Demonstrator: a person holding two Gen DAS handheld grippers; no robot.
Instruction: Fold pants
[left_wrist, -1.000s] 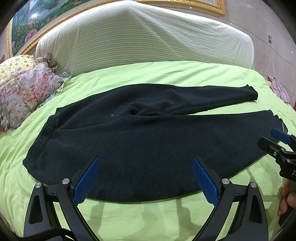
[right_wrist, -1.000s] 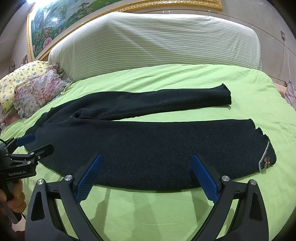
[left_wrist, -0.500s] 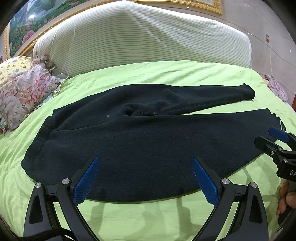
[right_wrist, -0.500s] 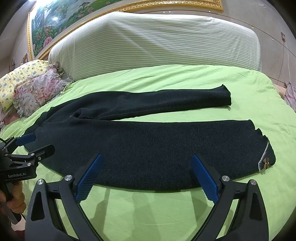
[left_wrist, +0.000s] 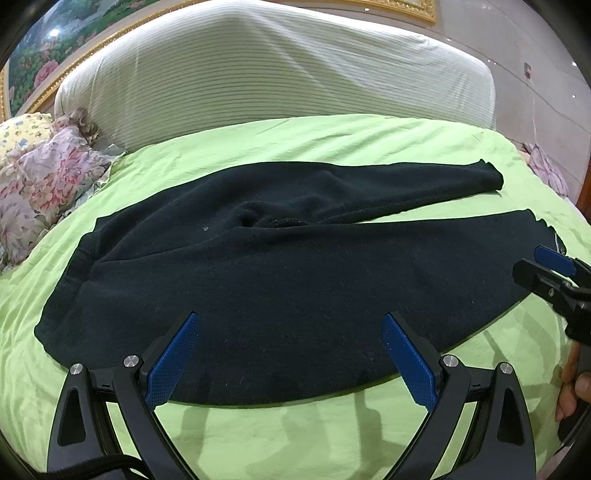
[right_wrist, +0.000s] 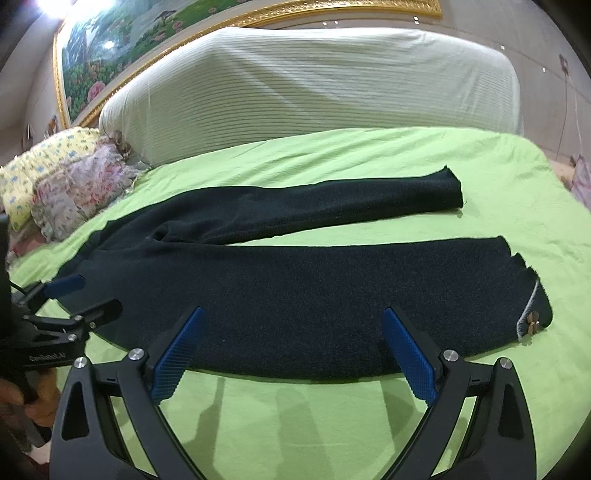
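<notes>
I see a wide bed (left_wrist: 332, 140) covered in a bright green sheet, filling most of both views. Behind it rises a tall headboard (left_wrist: 277, 74) draped in a pale striped cover, and above that runs the gilt frame of a landscape painting (right_wrist: 122, 44). At the bed's far left corner lie floral pillows (left_wrist: 44, 177).

The pants (left_wrist: 280, 266) are dark, nearly black, and lie flat across the middle of the bed, unfolded. The waistband (left_wrist: 70, 273) points to my left and the two legs run to my right. The legs are spread apart, with a wedge of green sheet showing between them. The far leg (right_wrist: 332, 203) is shorter in view and ends in a plain cuff. The near leg (right_wrist: 332, 295) is broader, and its cuff (right_wrist: 532, 314) shows a pale strip and a small metallic ornament at the edge.

My left gripper (left_wrist: 290, 354) hovers above the near edge of the pants, toward the waist end. Its blue-padded fingers (left_wrist: 171, 363) are spread wide and hold nothing. My right gripper (right_wrist: 293, 350) hovers above the near leg's lower edge, with its fingers (right_wrist: 408, 356) equally wide apart and empty. Each gripper also appears at the edge of the other's view, with jaws apart, held by a partly visible hand (left_wrist: 574, 391). I cannot tell whether either gripper touches the fabric.
</notes>
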